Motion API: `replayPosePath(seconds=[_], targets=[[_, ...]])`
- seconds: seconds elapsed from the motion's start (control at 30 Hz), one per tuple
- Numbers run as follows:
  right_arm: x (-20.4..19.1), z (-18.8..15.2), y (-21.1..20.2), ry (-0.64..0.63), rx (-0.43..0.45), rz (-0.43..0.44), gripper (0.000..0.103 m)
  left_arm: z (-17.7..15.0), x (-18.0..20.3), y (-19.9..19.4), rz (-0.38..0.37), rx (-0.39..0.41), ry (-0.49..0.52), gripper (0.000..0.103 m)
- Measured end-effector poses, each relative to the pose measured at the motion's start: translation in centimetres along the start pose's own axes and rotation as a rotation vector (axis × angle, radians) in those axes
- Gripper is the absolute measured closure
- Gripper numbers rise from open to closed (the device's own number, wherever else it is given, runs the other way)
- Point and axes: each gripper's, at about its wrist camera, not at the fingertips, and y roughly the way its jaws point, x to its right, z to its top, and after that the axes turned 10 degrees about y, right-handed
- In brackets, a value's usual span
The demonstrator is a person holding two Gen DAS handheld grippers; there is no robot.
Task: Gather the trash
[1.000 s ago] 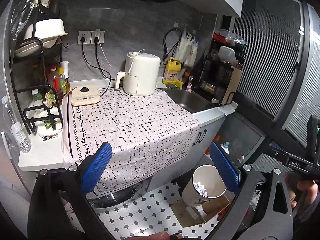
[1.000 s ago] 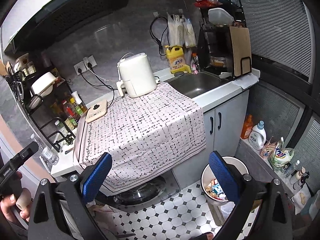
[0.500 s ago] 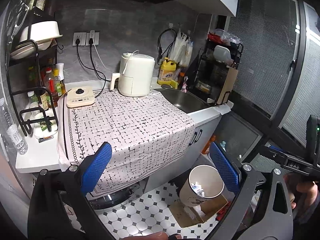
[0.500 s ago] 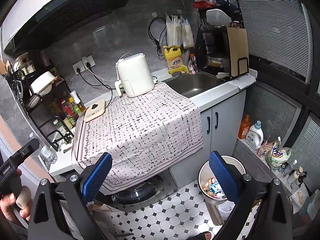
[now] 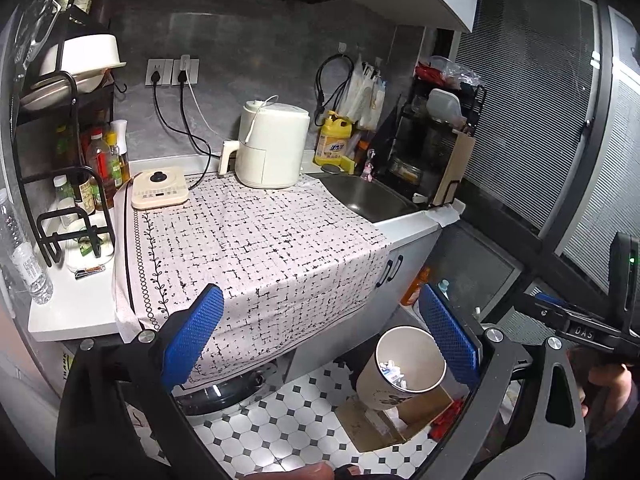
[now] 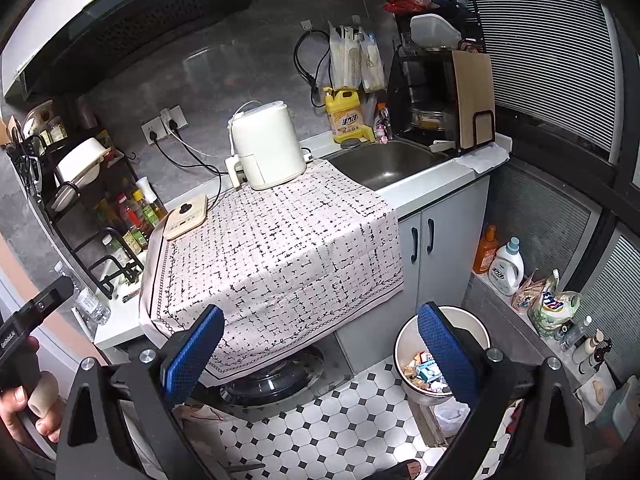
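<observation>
Both grippers, left (image 5: 320, 338) and right (image 6: 318, 354), have fingers wide open and empty, above the bin (image 6: 404, 344), which seems full of trash.

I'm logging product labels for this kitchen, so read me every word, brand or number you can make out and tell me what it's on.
"DAS": black handle of the right gripper, seen in the left wrist view.
Yellow detergent jug: red label, characters too blurred to read.
White laundry bottle with blue cap: label too small.
Cream control panel, sauce bottles and white trash bin contents: print unreadable.
</observation>
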Motion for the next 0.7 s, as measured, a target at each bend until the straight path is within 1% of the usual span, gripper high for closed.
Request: replayPosePath(seconds=[0.23,0.47,0.7], targets=[[0.23,-0.51,0.70,0.005,-0.002,-0.020,0.008,-0.79,0.08,0.16,-0.029,-0.011,0.010,0.006],[0.52,-0.65,0.49,0.010,0.009,-0.027,0.008,-0.66,-0.05,0.24,-0.023,-0.001,0.017,0.006],[0.58,-0.80,0.51,0.012,0.007,-0.027,0.008,-0.74,0.03,0.54,-0.025,-0.012,0.015,0.006]])
